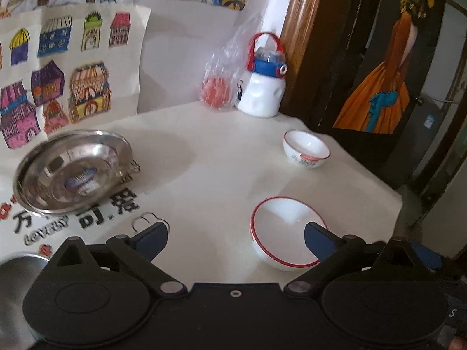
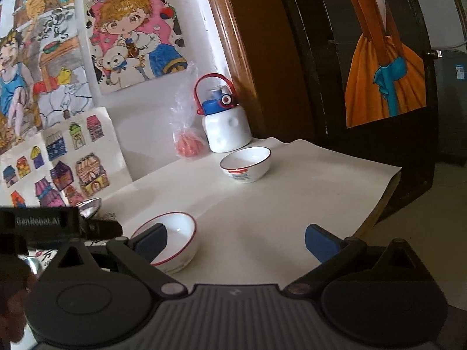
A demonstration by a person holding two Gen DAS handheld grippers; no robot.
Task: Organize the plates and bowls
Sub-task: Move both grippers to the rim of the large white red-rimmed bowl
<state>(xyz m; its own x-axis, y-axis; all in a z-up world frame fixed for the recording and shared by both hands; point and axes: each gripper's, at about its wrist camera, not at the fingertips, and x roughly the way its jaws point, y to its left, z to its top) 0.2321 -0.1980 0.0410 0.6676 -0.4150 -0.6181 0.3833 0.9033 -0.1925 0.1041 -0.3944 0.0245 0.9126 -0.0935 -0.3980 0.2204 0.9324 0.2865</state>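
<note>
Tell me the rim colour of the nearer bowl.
Red, on a white bowl; clearest in the left wrist view.

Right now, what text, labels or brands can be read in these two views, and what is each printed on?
"MORNING": top of the anime girl poster.
"GenRobot.AI": black housing of the left gripper.
Large Chinese characters on the printed sheet: partly covered, not reliably readable.
Labels on the far bowl and steel plate: too blurred.

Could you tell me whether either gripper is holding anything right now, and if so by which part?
Nothing is held. The left gripper and the right gripper are both open, with the near white bowl sitting free on the table.
</note>
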